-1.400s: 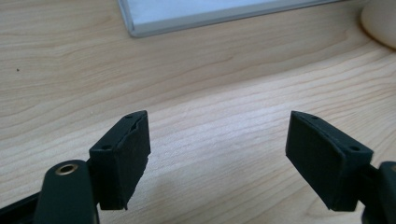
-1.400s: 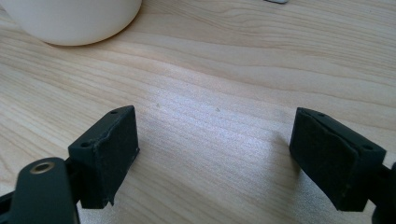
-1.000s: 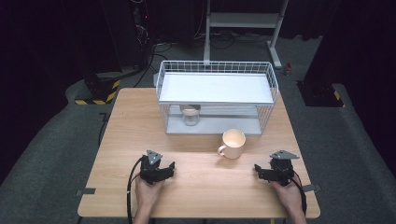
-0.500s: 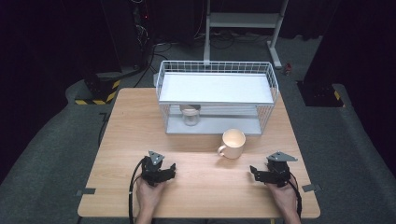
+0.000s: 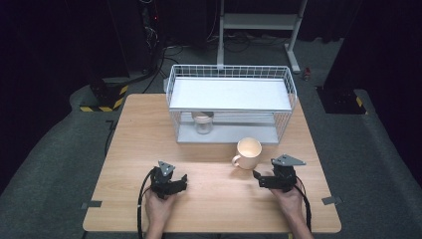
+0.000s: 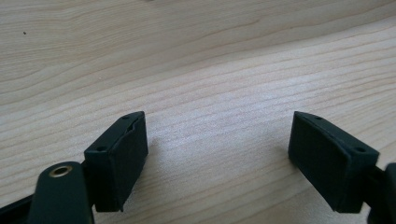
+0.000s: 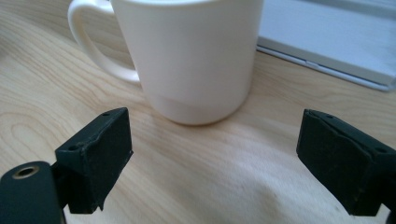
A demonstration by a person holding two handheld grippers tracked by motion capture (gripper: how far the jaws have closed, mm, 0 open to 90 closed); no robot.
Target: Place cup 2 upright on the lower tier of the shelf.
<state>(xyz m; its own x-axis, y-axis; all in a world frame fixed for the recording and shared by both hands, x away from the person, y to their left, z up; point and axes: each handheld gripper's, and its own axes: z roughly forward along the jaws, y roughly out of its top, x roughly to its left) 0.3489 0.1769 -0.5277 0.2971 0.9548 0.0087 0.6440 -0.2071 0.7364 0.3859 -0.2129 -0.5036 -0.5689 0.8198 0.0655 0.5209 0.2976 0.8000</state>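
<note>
the cream mug [image 5: 249,151] stands upright on the wooden table [image 5: 209,209], just in front of the wire rack [image 5: 231,102]. the right gripper [image 7: 215,154] sits near it, jaws spread wide and empty (handle on its far side) — the left gripper [image 6: 217,154] lies well apart, jaws likewise parted over bare wood.

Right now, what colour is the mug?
Cream white; the mug shows best in the right gripper view.
</note>
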